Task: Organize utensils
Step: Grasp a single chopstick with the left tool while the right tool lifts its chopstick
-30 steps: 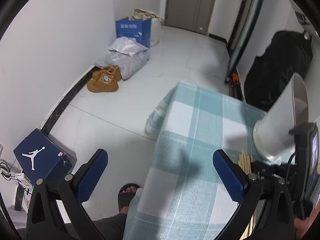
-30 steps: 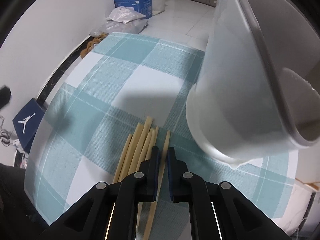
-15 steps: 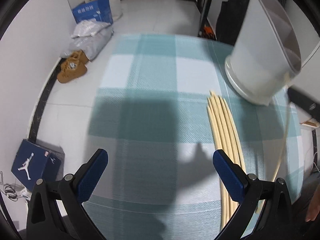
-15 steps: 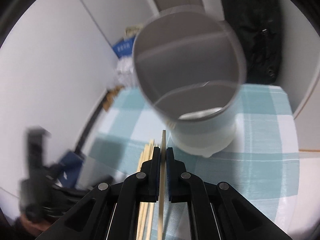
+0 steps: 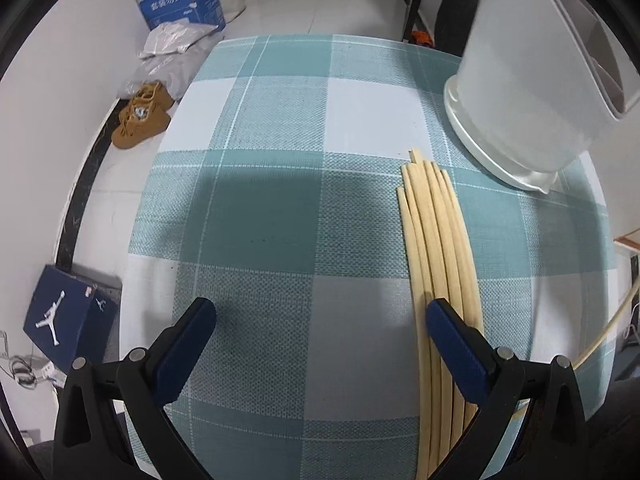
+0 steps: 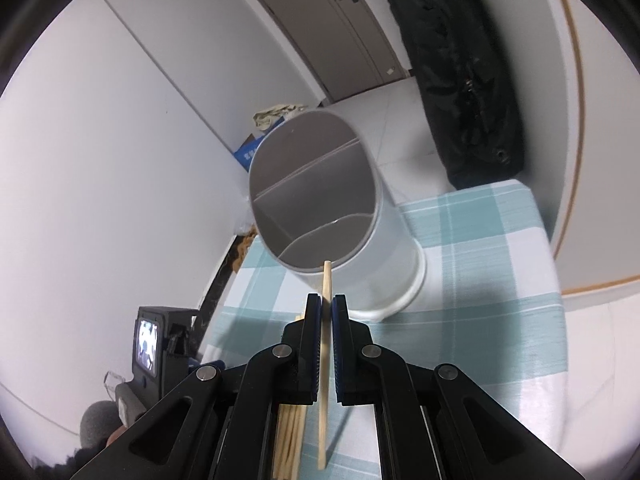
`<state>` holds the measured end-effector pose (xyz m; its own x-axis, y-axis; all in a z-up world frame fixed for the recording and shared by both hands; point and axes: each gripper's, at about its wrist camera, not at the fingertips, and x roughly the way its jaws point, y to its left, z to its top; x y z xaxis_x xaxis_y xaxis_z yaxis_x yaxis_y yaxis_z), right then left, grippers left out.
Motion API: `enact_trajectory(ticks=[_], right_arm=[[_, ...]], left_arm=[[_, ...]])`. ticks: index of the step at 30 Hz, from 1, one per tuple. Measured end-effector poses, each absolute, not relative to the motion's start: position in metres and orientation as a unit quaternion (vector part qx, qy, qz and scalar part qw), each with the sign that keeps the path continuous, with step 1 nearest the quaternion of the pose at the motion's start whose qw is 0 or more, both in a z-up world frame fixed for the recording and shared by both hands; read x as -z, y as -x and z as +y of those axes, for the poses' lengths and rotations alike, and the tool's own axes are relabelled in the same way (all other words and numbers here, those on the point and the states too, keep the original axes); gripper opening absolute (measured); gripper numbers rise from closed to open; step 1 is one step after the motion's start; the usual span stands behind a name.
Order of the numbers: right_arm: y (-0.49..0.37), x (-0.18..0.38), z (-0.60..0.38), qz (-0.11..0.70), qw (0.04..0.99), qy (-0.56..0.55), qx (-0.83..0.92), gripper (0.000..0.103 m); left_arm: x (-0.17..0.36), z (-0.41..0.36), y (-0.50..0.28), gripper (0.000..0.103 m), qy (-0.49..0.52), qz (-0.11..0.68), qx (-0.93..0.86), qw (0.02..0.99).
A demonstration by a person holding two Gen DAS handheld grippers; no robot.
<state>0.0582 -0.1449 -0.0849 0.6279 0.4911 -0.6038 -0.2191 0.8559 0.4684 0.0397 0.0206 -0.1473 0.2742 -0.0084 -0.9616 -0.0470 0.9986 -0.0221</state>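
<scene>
My right gripper clamped on chopstick, tip just ahead at holder rim; thin grip, may pivot, miss. Left gripper wide open, empty, bundle by its right finger.

Woven cloth, pale wood and matt plastic under my two cameras.

I see a coarse-woven teal-and-white checked tablecloth filling the middle of my left wrist view, its weave rough and matt. The chopsticks at right look like pale, smooth, unvarnished wood. The holder, centre of my right wrist view, is white plastic with a satin, faintly frosted wall. My left gripper shows matt black plastic arms, bright metal screws and ribbed blue pads. The floor tiles at the top edge shine glossy.
</scene>
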Motion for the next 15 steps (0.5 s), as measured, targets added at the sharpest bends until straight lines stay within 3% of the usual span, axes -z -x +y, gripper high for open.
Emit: enact_trajectory(ticks=[10,13,15], right_arm=[[-0.052,0.076,-0.152,0.368,0.890,-0.172,-0.209,0.004],[-0.050,0.074,-0.151,0.369,0.890,-0.170,-0.209,0.005],[-0.050,0.074,-0.150,0.369,0.890,-0.166,-0.209,0.005]], left_arm=[[0.152,0.018,-0.046,0.101,0.018,0.606,-0.032,0.795],[0.151,0.016,-0.053,0.091,0.019,0.601,-0.034,0.799],[0.149,0.013,-0.056,0.076,0.017,0.597,-0.029,0.802]])
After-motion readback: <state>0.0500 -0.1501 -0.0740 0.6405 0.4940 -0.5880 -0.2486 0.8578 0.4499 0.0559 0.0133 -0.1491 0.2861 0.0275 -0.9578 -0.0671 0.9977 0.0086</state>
